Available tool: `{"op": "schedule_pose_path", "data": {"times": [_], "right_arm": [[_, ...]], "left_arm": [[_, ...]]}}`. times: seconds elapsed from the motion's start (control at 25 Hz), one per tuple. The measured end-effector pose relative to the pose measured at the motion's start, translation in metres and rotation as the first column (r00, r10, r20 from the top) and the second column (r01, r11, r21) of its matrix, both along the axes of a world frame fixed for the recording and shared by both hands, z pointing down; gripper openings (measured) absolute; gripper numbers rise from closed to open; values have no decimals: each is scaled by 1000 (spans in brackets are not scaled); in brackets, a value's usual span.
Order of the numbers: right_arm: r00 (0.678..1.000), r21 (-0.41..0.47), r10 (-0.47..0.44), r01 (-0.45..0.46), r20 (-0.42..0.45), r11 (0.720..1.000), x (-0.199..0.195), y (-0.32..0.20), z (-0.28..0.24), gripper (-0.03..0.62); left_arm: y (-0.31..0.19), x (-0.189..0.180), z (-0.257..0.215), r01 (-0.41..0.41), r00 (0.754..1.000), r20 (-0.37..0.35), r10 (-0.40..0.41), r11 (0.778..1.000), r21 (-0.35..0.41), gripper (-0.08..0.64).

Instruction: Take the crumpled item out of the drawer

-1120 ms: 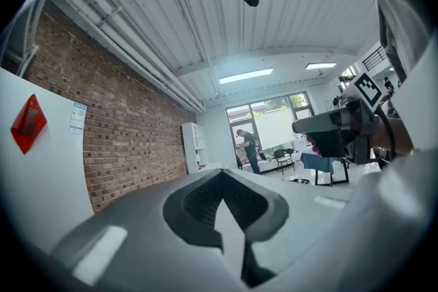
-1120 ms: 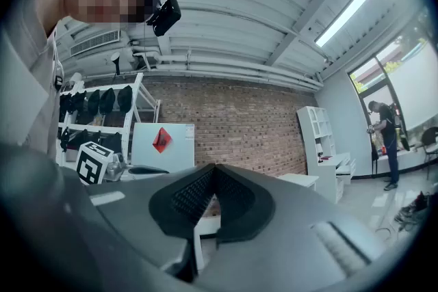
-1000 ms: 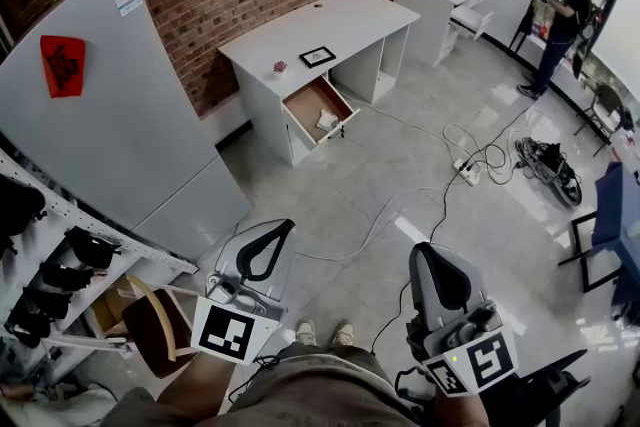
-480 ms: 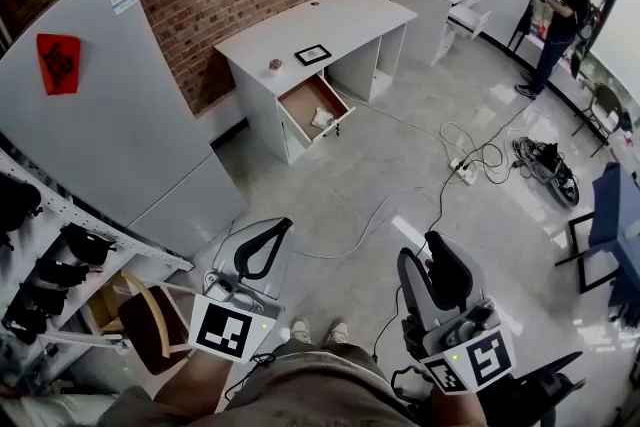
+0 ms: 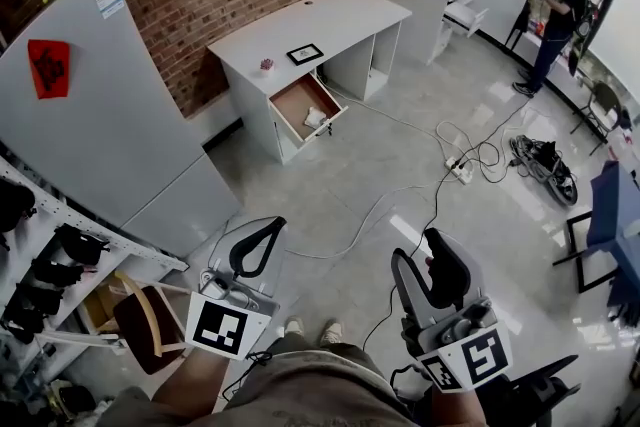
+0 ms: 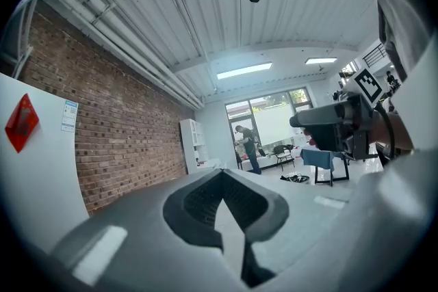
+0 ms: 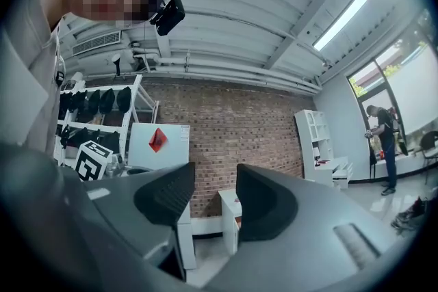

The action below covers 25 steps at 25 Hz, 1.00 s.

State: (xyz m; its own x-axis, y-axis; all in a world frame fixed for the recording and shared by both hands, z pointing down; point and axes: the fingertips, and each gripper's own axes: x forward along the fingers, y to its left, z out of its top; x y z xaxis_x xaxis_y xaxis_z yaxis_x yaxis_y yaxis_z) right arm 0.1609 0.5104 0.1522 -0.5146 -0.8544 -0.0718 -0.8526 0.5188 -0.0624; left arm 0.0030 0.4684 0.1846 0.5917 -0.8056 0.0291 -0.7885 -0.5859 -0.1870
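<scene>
1. Change, head view: one second ago the right gripper [image 5: 420, 255] showed its jaws together as one dark shape. They now stand apart with a clear gap. The right gripper view confirms it: released, nothing between the jaws but distant brick wall and desk.
2. The left gripper [image 5: 272, 227] is unchanged, clenched with nothing in it. In the left gripper view its pads meet along one seam.
3. The desk [image 5: 330, 15] has drifted slightly up and left in the head view, at much the same size. Both grippers remain low at the bottom edge of that view, well apart from the desk.
4. Judgement: this is the approach stage. Opening the right jaws suggests that gripper is meant to make the grasp. All the floor between the person and the desk is still to be crossed, with loose cables [image 5: 455, 160] lying to the right of that line.
5. The drawer [image 5: 295, 98] is already pulled out from the desk's front edge, below its left end, wooden bottom exposed. No opening step is left.
6. The crumpled item [image 5: 314, 118] lies inside the drawer, close to its front edge. It is a small, pale, irregular lump against the brown bottom. It is too small here to tell paper from cloth. It probably handles light and yielding.
</scene>
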Motion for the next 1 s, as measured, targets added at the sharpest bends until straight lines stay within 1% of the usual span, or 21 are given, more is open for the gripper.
{"op": "schedule_pose_path", "data": {"times": [0.24,0.36,0.56,0.8,1.0], "right_arm": [[1000,-6,-20,20,-7,1000,19,-5,12,218],[999,-22,-43,43,-13,999,18,-9,18,218],[998,-21,-63,62,-18,998,17,-29,22,218],[999,-20,-50,50,-12,999,17,-67,32,216],[999,-47,-49,48,-19,998,14,-111,43,219]], "left_arm": [[-1,17,10,21,1000,12,-21,1000,1,0],[-2,17,16,33,999,16,-33,999,-7,0],[-17,11,21,61,998,19,-60,998,-6,0],[-52,7,35,75,997,13,-75,997,-19,0],[-96,2,44,72,997,16,-71,997,-32,0]]}}
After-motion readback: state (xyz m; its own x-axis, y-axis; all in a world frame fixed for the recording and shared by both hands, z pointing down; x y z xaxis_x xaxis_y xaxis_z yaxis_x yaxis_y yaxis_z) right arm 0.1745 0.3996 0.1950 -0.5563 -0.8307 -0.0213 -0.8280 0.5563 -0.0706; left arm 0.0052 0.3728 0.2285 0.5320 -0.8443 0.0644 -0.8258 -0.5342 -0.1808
